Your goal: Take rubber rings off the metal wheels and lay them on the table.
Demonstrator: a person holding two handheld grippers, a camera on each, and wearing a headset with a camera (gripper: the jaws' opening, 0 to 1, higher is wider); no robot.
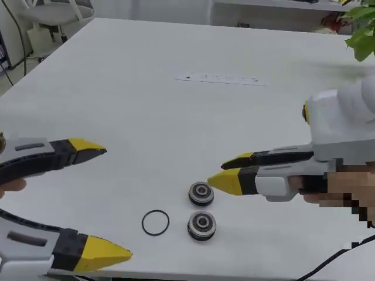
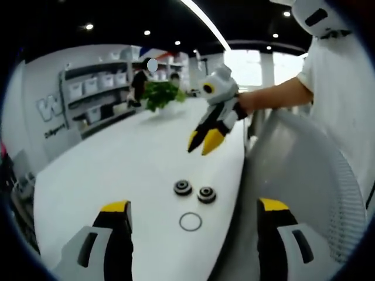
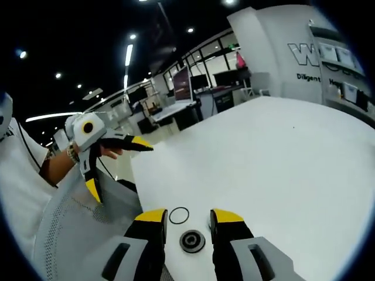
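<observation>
Two small metal wheels with dark outer rims lie near the table's front edge, one point(image 1: 201, 194) just behind the other point(image 1: 201, 225). A thin black rubber ring point(image 1: 155, 222) lies flat to their left. My right gripper point(image 1: 215, 172) hovers open with a narrow gap, its yellow tips just right of the rear wheel. In the right gripper view a wheel point(image 3: 192, 240) sits low between my jaws point(image 3: 188, 216), with the ring point(image 3: 179, 215) beyond. My left gripper point(image 1: 117, 202) is wide open left of the ring, holding nothing. The left gripper view has the wheels point(image 2: 183, 187) point(image 2: 206, 194) and ring point(image 2: 190, 221).
The white table point(image 1: 176, 117) stretches far back, with a faint printed strip point(image 1: 220, 78) at mid-depth. A plant point(image 1: 362, 35) stands at the back right. A grey mesh chair point(image 2: 304, 175) stands by the table edge. A cable point(image 1: 334, 260) runs at the front right.
</observation>
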